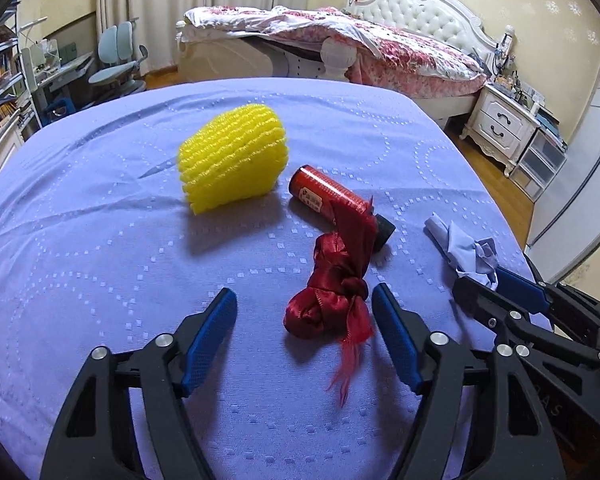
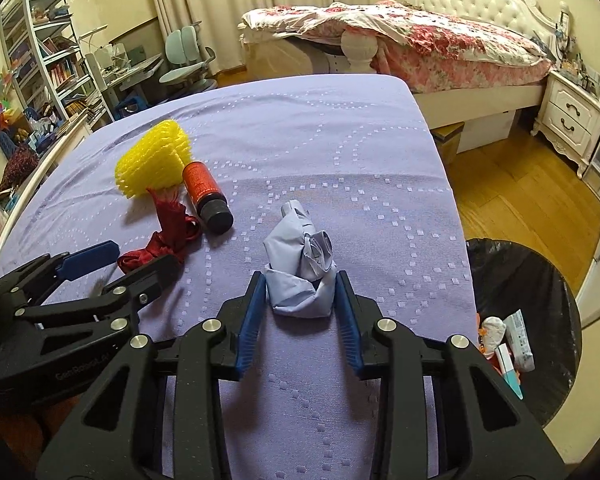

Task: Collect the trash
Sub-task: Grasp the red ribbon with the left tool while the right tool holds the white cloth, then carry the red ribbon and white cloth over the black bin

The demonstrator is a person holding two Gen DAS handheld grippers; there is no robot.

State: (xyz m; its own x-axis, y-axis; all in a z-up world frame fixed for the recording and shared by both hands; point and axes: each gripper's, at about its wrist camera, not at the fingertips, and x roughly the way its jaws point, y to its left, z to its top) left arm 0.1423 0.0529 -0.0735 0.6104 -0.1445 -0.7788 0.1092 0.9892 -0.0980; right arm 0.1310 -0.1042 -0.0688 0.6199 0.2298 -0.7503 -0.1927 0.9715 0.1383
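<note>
On the lilac tablecloth (image 1: 100,240) lie a yellow foam net (image 1: 232,156), a red bottle with a black cap (image 1: 332,200) and a knotted dark red ribbon (image 1: 332,296). My left gripper (image 1: 304,312) is open, and the ribbon lies between its blue fingers, close to the right one. My right gripper (image 2: 300,292) is closed on a crumpled pale blue wad (image 2: 300,268), its pads touching both sides. The wad also shows in the left wrist view (image 1: 464,248). The ribbon (image 2: 168,236), bottle (image 2: 208,196) and net (image 2: 152,160) show in the right wrist view too.
A black-lined trash bin (image 2: 540,288) with some wrappers inside stands right of the table. Behind are a bed (image 1: 380,48), a white nightstand (image 1: 500,124), a desk with a chair (image 1: 116,64) and bookshelves (image 2: 40,60). Wooden floor (image 2: 520,184) lies to the right.
</note>
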